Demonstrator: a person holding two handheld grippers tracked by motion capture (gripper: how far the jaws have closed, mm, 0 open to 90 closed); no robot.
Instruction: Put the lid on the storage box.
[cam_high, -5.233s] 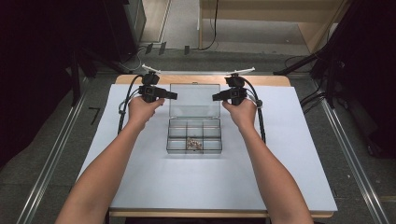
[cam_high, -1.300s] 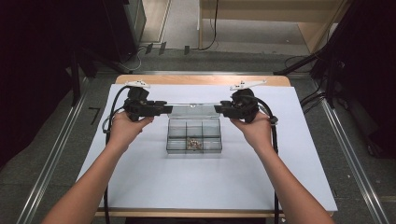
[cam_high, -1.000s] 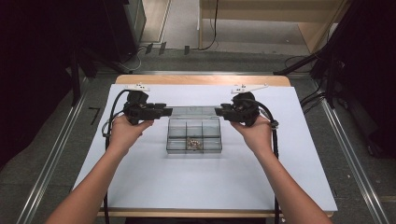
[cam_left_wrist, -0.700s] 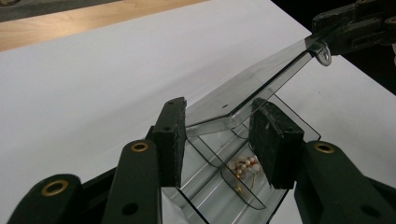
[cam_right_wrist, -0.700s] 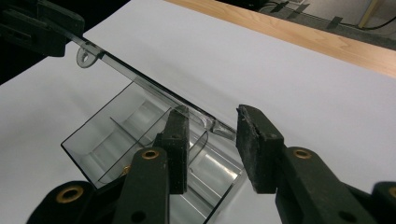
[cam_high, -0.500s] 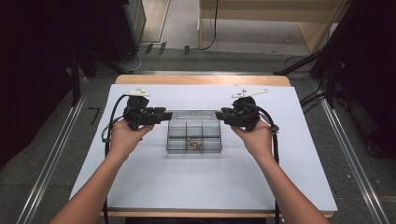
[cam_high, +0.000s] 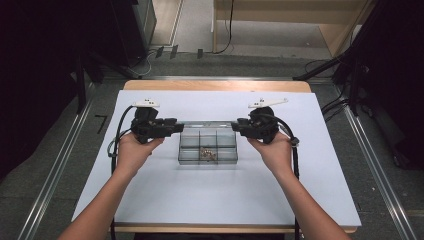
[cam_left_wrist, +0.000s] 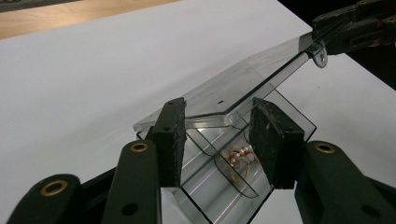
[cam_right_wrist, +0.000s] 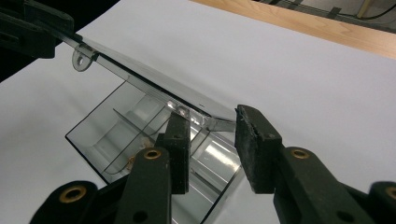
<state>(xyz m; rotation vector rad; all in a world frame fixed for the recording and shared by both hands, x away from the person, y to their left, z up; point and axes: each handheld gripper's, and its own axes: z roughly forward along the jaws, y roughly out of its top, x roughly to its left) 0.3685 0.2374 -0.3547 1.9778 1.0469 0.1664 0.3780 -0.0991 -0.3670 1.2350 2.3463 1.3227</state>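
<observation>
A clear, hard-plastic compartment box (cam_high: 207, 148) stands at the middle of the white-covered bench (cam_high: 215, 200), its thin glossy lid (cam_left_wrist: 243, 84) tilted partway over it, and a small cluster of pearly beads on wire (cam_left_wrist: 240, 155) lies in one front compartment. The left gripper (cam_high: 172, 127) and the right gripper (cam_high: 239, 126), both matt black with blocky rubber-like pads, each straddle one end corner of the lid. Their jaws stand part open with the lid edge between them; whether the pads actually press on it cannot be told.

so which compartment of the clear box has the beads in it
The middle compartment of the near row holds the beads; the other compartments of the clear box look bare. Its lid hangs partly lowered above.
</observation>
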